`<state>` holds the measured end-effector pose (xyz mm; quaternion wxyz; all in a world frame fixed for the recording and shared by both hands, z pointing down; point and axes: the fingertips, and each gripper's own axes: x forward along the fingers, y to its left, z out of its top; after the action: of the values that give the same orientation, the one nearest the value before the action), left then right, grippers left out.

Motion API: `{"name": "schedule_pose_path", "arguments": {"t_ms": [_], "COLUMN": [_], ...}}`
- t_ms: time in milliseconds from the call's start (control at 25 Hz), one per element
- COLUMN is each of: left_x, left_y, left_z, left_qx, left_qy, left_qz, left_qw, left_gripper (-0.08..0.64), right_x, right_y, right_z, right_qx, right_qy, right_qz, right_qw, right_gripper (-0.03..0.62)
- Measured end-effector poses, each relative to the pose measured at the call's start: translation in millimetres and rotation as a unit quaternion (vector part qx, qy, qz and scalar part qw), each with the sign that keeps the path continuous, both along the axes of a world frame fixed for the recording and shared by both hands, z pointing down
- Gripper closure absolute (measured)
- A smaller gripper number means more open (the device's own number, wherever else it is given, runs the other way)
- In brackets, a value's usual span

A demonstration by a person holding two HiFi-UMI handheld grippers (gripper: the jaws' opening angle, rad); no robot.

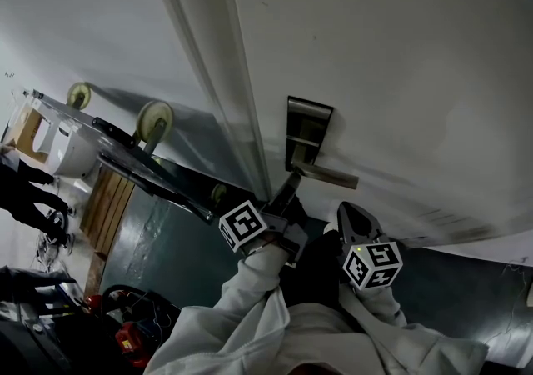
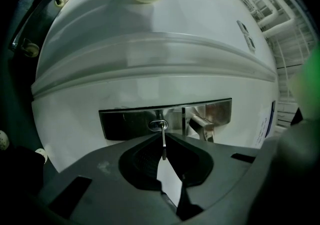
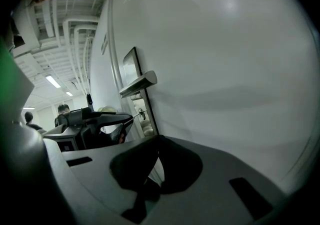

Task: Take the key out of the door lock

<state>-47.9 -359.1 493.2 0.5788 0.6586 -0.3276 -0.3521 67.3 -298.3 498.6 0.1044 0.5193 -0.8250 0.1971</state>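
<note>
**Head view.** The left gripper [image 1: 291, 178] reached up to the lock plate [image 1: 306, 119] on the white door [image 1: 400, 48], its tip just under the lever handle [image 1: 326, 173]. The key itself was hidden behind the fingers here. The right gripper [image 1: 346, 213] hung beside it, near the door's lower edge and touching nothing.

**Left gripper view.** The key [image 2: 164, 144] stood in the keyhole, edge-on, and ran back toward the camera between the two fingers [image 2: 135, 156]. Their tips had closed to about the key's own thickness, so I read them as pinched on it close to the plate.

Judged step: the withdrawal, with the key seated in the lock.
- The pull should run straight back along the key's axis, square to the door.
- Any twist or sag could bind the blade in the cylinder.
- The pinch needs to hold firm, since the thin metal offers little surface and could slip.
- The handle sat just to the right of the keyhole, so the path back should stay clear of it.

**Right gripper view.** The right gripper's fingers were drawn together with nothing between them, facing bare door panel. To the left the other gripper showed side-on, with the key bridging from its tip to the door below the handle.
</note>
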Motion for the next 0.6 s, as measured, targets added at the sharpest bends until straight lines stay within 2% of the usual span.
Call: {"name": "schedule_pose_path", "arguments": {"t_ms": [400,600], "left_x": [-5,-6], "left_y": [10,14], "left_z": [3,-2], "left_qx": [-0.001,0.007], "left_qy": [-0.010,0.006], "left_qz": [0.004,0.007], "left_qw": [0.9999,0.9999], "left_gripper": [0.534,0.534], "right_x": [-6,-9], "right_y": [5,9], "right_z": [-1,-1], "right_qx": [0.005,0.005], "right_qy": [0.000,0.000], "right_qz": [-0.003,-0.004], "right_qw": [1.000,1.000], "right_gripper": [0.540,0.540]}}
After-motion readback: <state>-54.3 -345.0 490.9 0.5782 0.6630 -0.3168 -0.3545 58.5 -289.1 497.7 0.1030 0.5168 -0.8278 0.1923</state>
